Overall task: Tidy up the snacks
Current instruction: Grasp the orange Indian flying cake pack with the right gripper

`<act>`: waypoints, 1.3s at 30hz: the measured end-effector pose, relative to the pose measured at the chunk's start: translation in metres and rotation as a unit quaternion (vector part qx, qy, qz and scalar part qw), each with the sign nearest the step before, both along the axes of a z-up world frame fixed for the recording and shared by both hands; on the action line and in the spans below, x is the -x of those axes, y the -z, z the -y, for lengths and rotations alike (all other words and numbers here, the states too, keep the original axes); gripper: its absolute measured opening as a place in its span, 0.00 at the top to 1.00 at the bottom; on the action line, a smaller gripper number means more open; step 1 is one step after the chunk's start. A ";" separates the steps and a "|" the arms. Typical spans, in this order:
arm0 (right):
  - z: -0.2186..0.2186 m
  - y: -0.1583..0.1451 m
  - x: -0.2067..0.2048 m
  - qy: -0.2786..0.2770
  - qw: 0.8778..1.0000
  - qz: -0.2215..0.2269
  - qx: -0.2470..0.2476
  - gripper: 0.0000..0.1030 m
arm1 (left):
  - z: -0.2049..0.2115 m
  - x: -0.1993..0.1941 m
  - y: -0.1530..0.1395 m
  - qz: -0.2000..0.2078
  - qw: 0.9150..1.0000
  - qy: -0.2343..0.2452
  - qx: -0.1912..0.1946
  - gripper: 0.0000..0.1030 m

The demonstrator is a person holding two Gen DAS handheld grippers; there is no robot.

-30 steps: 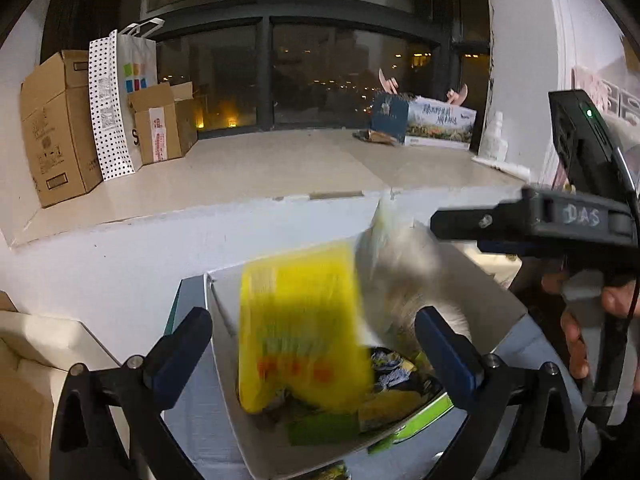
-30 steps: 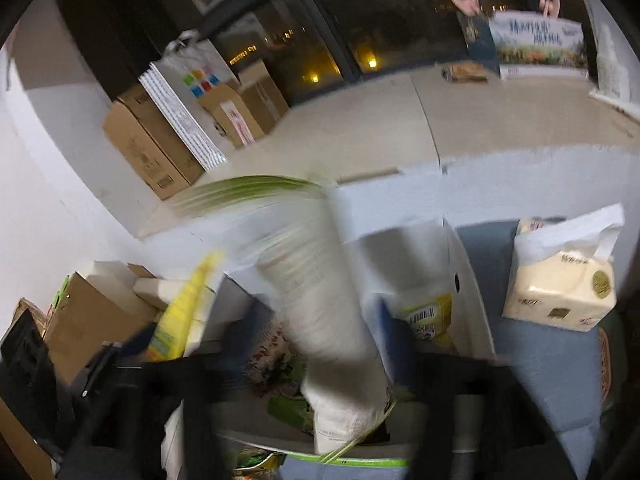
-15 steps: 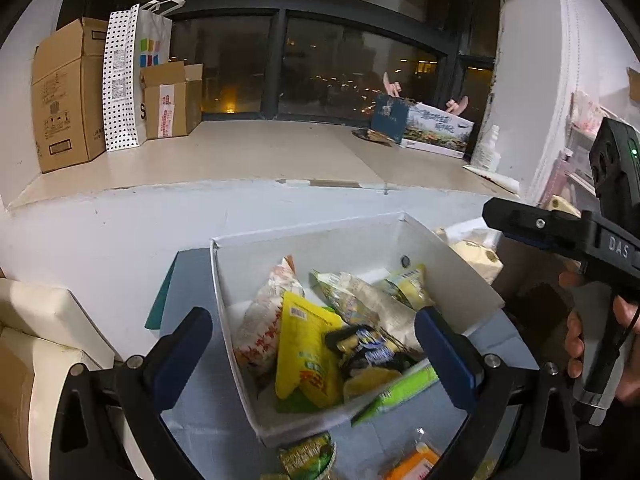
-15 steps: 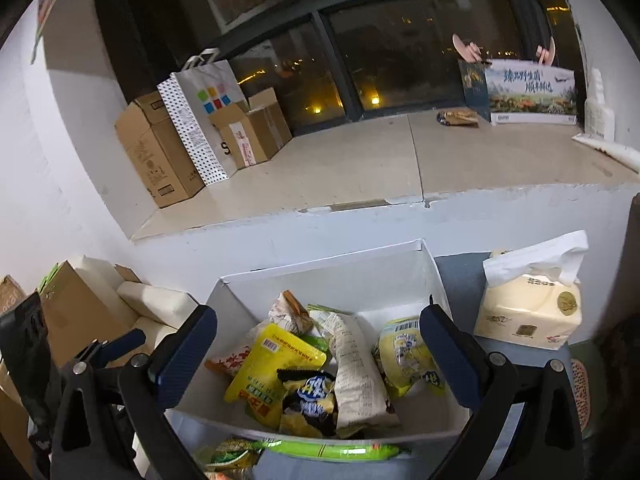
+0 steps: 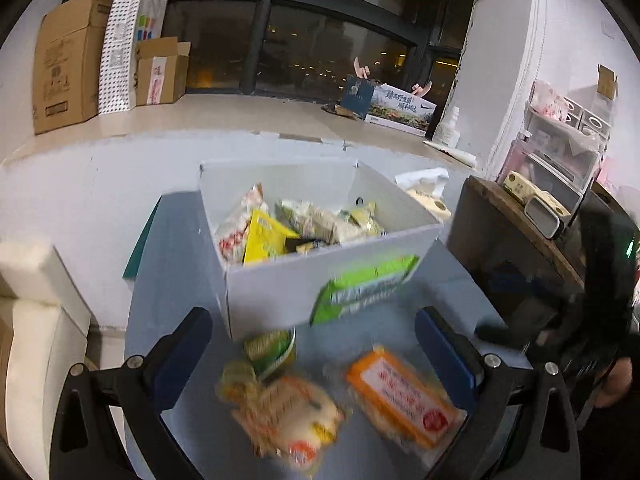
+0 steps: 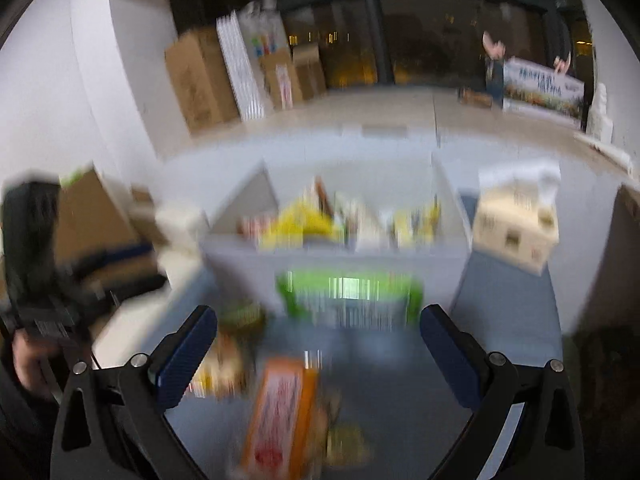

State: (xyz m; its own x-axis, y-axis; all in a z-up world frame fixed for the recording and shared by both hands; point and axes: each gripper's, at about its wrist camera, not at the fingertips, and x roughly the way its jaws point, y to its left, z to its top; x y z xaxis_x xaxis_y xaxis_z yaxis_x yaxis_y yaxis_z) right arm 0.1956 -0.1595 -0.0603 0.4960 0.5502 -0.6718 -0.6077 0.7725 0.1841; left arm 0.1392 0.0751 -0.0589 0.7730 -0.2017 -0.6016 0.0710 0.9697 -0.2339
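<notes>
- White box (image 5: 320,292) was seen on the blue-grey table (image 5: 176,248), already holding several snack packets; the yellow packet (image 5: 264,240) lay among them.
- Change vs one second earlier: that yellow packet and a pale packet had been mid-air over the box; both were now settled inside. Drop judged complete.
- Still outside: green packet (image 5: 364,284) leaning on the box's front wall, orange packet (image 5: 400,396), a pale round-ish packet (image 5: 288,412) and a small green-yellow one (image 5: 270,350), all on the table just before the box.
- Both views had been pulled back and tilted down toward those loose packets; next pick judged imminent.
- Left gripper (image 5: 316,356): tongs spread wide, nothing pinched, hovering over the loose packets.
- Right gripper (image 6: 320,352): tongs spread, empty; heavy blur, so motion was assumed.
</notes>
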 end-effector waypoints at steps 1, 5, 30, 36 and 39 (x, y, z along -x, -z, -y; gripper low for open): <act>-0.001 0.012 0.008 -0.004 1.000 -0.016 0.015 0.00 | 0.000 0.005 0.004 -0.003 1.000 -0.004 0.003 0.00; -0.013 0.054 0.029 -0.012 0.996 -0.048 0.071 0.00 | -0.005 0.023 0.018 -0.013 0.999 -0.023 0.031 0.00; -0.024 0.072 0.019 -0.035 0.994 -0.071 0.077 0.40 | 0.020 0.026 0.078 -0.108 0.993 0.000 -0.047 0.00; 0.014 0.037 0.027 0.005 0.998 -0.044 0.041 0.40 | 0.043 -0.003 0.089 -0.138 0.987 -0.023 -0.085 0.00; 0.023 0.030 0.033 0.015 0.999 -0.037 0.034 0.40 | 0.055 -0.016 0.098 -0.151 0.981 -0.034 -0.121 0.00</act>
